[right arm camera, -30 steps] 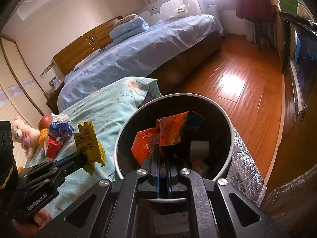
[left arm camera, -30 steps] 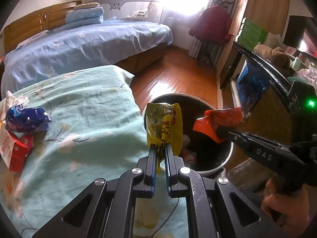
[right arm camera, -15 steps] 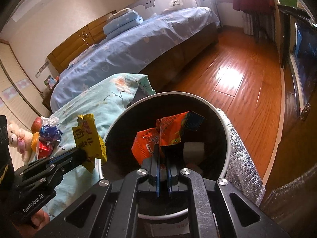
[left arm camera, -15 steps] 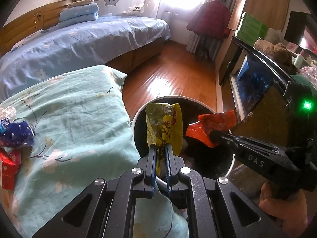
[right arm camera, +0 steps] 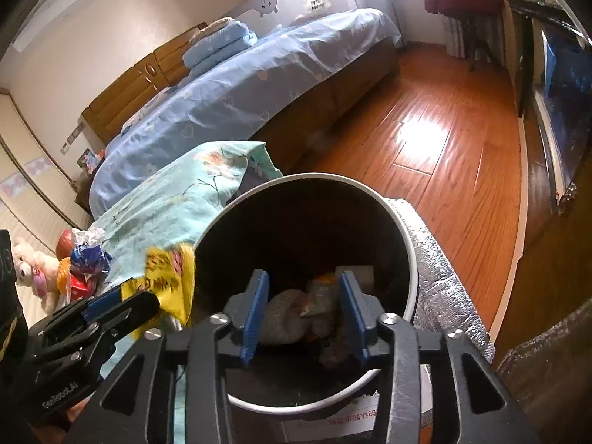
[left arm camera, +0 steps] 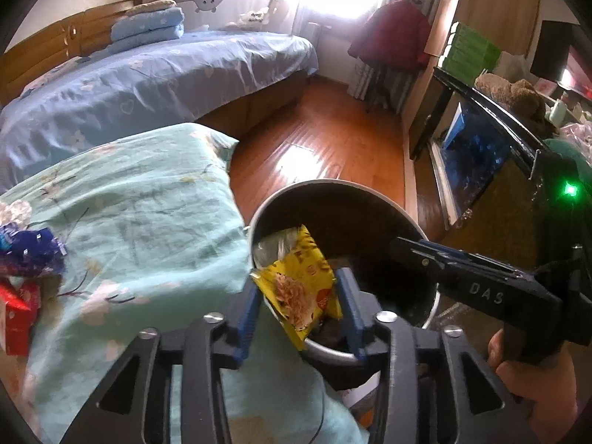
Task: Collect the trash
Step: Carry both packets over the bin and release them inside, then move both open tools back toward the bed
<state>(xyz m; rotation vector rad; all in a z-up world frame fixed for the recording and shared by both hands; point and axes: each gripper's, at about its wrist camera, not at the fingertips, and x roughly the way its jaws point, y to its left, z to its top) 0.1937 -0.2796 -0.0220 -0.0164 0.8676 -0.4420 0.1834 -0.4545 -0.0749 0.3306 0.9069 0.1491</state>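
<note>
Both tools' jaws are opening: left tool releasing the yellow wrapper, right tool empty.

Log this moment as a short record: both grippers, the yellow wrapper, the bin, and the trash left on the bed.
left gripper: jaws opening, yellow wrapper loose between them
right gripper: jaws opening, nothing between them
yellow wrapper: tilted at the bin's near rim
bin: round, dark inside, trash at the bottom
left on bed: blue wrapper, red packet
</note>
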